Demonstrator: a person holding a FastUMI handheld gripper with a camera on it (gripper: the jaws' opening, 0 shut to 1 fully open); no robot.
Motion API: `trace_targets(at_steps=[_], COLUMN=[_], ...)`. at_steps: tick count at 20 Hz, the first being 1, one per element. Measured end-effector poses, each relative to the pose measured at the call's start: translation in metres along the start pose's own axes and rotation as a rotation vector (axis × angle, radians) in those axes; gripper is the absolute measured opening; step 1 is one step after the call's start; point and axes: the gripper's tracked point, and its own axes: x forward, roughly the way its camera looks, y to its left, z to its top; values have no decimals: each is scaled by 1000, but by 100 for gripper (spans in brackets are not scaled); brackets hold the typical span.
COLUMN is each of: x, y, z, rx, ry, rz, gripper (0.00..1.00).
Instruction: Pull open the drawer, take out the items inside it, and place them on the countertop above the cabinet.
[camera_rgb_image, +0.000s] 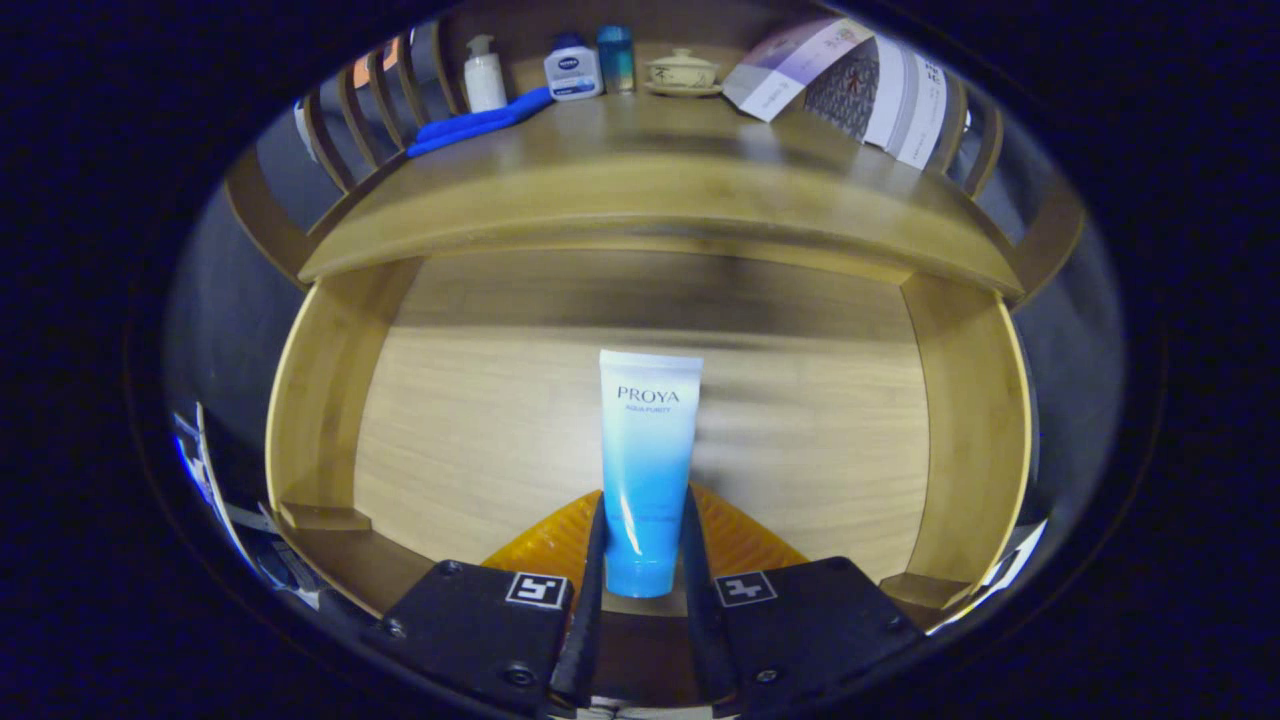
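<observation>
The wooden drawer (320, 400) stands pulled open below the cabinet's countertop (660, 190). A white-to-blue cosmetic tube (648, 450) sits between my fingers, its blue end held and its white end pointing away over the drawer floor. My gripper (645, 545) is shut on the tube, both fingers pressing its sides. The tube appears lifted a little above the drawer floor.
On the countertop's back stand a white pump bottle (484, 75), a white-and-blue jar (573, 70), a blue can (616, 58), a lidded teacup on a saucer (683, 72), a blue cloth (480, 122) and a leaning box (850, 85). Slatted rails flank the countertop.
</observation>
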Motion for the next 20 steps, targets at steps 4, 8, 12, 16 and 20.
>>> trace_targets(at_steps=[4,8,12,16,20], x=[-22,-44,-65,-86,-106], y=[5,5,6,9,11], z=[-1,6,23,48,76], rx=[-8,-11,-8,3,24], ry=[-29,-64,-104,-146,-194], rz=[28,38,50,59,62], gripper=[40,40,40,40,40])
